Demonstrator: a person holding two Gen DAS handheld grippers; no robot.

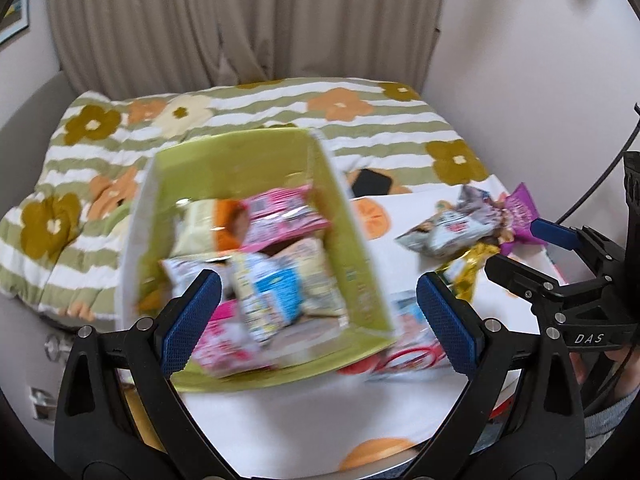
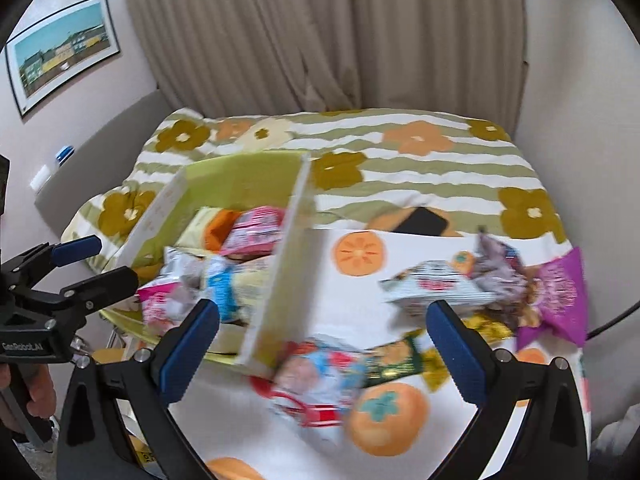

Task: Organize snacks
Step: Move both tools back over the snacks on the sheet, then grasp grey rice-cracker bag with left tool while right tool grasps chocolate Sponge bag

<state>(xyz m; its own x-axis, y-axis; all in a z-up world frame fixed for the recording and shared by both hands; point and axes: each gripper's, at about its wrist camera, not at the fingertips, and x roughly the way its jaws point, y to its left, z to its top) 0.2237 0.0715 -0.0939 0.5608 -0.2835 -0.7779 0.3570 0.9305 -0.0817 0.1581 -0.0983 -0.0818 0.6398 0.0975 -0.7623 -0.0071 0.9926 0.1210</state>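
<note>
**Loose snacks lying on the right hand's side, green box partly filled**

The green box (image 1: 256, 168) is sitting on the persimmon-print worktop (image 2: 360, 220) and is holding several snack packets. Both views are blurring. The left gripper (image 1: 318, 316) is hovering over the box with its fingers (image 1: 192, 320) released and carrying nothing. The right gripper (image 2: 324, 344) is likewise spread and empty. A red-and-white packet (image 2: 316, 392) is lying directly between its fingers (image 2: 456, 352), just beside the box wall, its long axis running roughly crosswise to them. More packets, among them a purple packet (image 2: 560, 292), are waiting further right. The right hand is judged nearer the loose items.
</note>
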